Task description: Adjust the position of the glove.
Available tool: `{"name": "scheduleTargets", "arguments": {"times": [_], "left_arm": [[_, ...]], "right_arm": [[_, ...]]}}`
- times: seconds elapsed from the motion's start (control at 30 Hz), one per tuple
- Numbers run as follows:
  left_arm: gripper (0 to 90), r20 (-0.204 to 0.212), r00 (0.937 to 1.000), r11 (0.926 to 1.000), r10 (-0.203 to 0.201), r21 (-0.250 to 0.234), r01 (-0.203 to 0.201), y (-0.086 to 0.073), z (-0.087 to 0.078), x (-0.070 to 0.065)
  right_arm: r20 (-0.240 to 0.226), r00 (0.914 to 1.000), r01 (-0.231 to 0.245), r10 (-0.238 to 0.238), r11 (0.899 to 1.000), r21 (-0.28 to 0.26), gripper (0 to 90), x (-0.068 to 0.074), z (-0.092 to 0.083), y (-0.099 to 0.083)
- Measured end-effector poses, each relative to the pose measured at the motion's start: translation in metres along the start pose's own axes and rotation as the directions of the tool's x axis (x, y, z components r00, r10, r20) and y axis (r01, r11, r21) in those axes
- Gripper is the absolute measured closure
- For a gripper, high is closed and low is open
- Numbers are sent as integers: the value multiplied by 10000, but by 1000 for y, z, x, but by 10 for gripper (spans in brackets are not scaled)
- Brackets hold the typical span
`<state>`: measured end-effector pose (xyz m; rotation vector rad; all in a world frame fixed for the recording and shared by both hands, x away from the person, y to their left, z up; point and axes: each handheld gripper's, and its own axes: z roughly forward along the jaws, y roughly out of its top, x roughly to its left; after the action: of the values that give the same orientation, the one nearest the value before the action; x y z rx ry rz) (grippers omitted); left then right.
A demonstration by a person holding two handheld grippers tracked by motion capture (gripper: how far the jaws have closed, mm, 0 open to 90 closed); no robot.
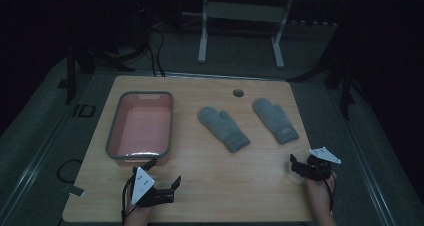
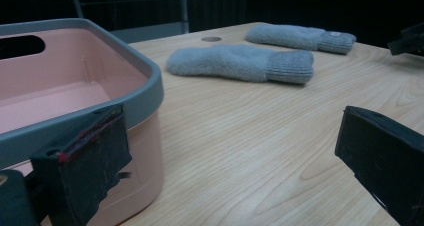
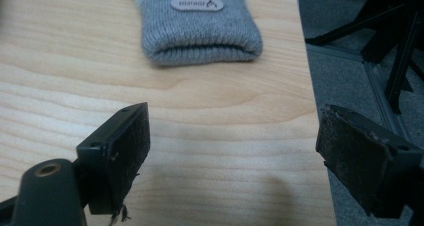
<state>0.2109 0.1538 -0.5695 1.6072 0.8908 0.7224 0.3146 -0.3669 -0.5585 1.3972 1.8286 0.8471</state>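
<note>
Two grey knitted mittens [image 1: 223,128] [image 1: 275,119] lie mid-table, right of a pink bin [image 1: 114,131]. Left gripper [image 1: 165,185] and right gripper [image 1: 298,164] rest with jaws apart, empty; the label on one cuff is illegible.

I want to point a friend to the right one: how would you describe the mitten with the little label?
On the light wooden table, look right of the pink plastic tub with a grey rim, where two grey knitted mittens lie side by side. It is the right-hand mitten, nearer the table's right edge. Unlike the other mitten, its cuff carries a small pale oval label.
</note>
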Motion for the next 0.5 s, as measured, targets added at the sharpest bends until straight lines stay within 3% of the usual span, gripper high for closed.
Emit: {"name": "scheduleTargets", "arguments": {"times": [0.13,0.23,0.33,0.4,0.5], "left_arm": [[15,-10,10000,10000,28,67,-28,0,-2,1],[15,221,9997,9999,114,46,-115,-1,-6,2],[15,377,9991,9998,179,11,-179,-2,-9,4],[15,461,9989,10000,-5,61,2,-3,-11,8],[15,435,9990,9999,-87,88,83,-4,-14,10]], "right_arm": [[80,9999,60,-62,9997,219,142,0,1,0],[-423,9991,98,-80,9990,425,140,-1,3,1],[-640,9969,503,-462,9967,634,142,3,4,3],[-688,9952,738,-692,9951,663,145,6,4,6],[-1315,9889,809,-699,9935,804,144,7,5,14]]}}
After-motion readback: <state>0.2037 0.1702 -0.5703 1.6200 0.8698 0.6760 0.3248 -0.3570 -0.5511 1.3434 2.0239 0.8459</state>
